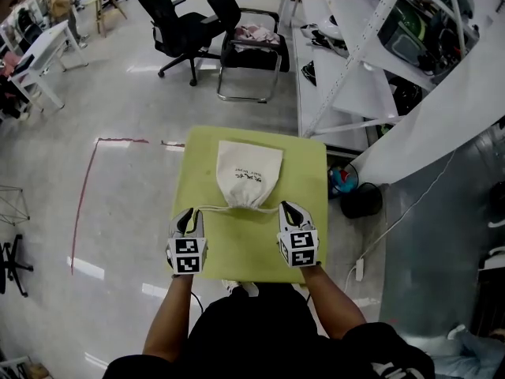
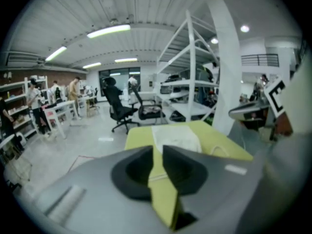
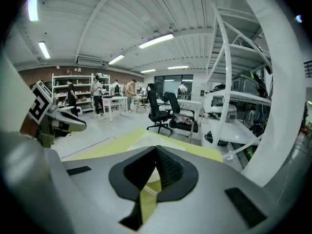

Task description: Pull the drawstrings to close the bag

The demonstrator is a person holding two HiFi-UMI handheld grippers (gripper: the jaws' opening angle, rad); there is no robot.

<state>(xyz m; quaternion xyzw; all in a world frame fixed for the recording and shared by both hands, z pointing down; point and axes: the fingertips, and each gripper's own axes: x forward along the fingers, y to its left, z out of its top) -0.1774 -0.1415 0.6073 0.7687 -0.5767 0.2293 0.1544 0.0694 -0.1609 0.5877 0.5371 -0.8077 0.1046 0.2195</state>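
Note:
A cream drawstring bag [image 1: 248, 176] lies flat on the yellow-green table [image 1: 237, 251], its gathered mouth toward me. A thin cord runs sideways out of the mouth to each side. My left gripper [image 1: 189, 215] is shut on the left drawstring [image 1: 211, 208]; in the left gripper view the cord [image 2: 158, 176] crosses the narrow gap between the jaws, with the bag [image 2: 175, 139] beyond. My right gripper [image 1: 288, 210] is shut on the right drawstring [image 1: 268, 209]; in the right gripper view [image 3: 156, 150] its tips meet. Both grippers hang above the table's near half.
Two black office chairs [image 1: 185, 26] [image 1: 248, 42] stand on the floor beyond the table. A white shelf rack [image 1: 355, 61] and a slanted white board [image 1: 442, 125] are on the right, with a black bin [image 1: 361, 200] by the table's right edge. Red tape [image 1: 83, 204] marks the floor at left.

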